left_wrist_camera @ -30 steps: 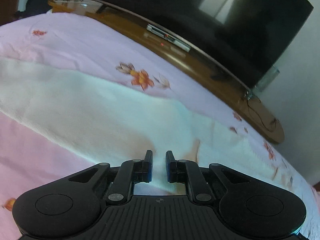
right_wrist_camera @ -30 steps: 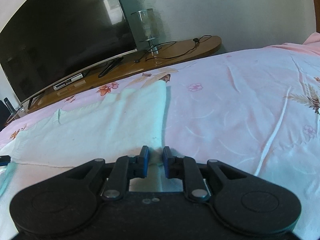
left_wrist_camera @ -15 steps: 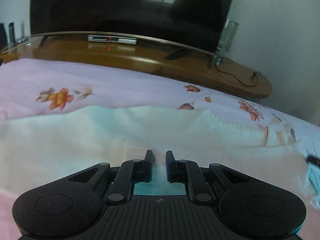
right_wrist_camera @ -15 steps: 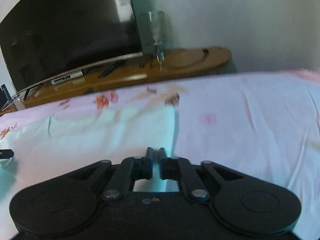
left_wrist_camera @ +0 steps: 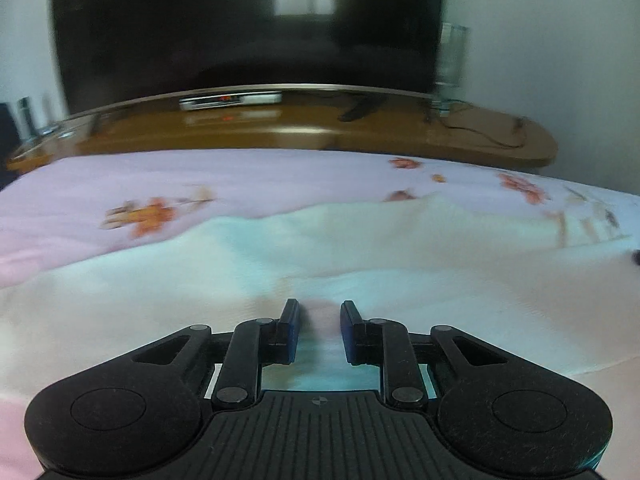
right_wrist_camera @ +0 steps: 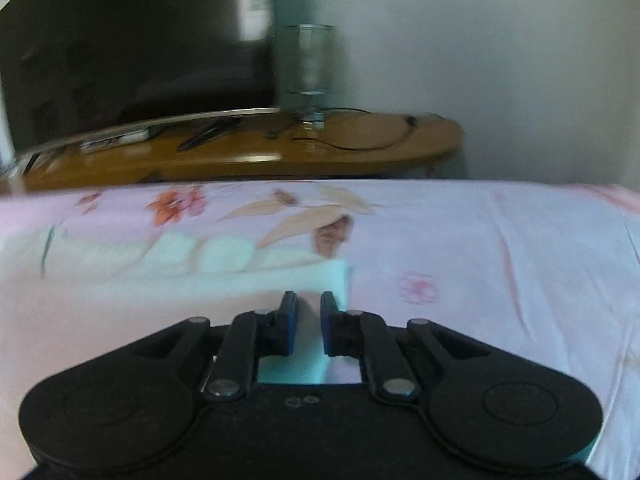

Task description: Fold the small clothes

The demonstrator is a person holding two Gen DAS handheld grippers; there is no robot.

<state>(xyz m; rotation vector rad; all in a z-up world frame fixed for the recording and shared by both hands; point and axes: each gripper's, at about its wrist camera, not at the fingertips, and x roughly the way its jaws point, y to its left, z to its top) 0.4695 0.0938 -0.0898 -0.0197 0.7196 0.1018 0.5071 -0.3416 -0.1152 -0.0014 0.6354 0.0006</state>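
Tongs [left_wrist_camera: 319, 312] over white garment [left_wrist_camera: 360, 248]; TV [left_wrist_camera: 240, 24], glass [right_wrist_camera: 308, 60] beyond.

A: Where does the left wrist camera sit?
B: Low, close over the pale garment [left_wrist_camera: 360, 248] on the floral bedsheet [left_wrist_camera: 120, 176], looking forward between the left gripper's [left_wrist_camera: 319, 312] fingers at the television [left_wrist_camera: 240, 24].
A: And the right?
B: Equally low behind the right gripper [right_wrist_camera: 309, 304], facing the wooden TV stand [right_wrist_camera: 360, 148]. Both views share television, stand, glass lamp [right_wrist_camera: 308, 60] and garment.
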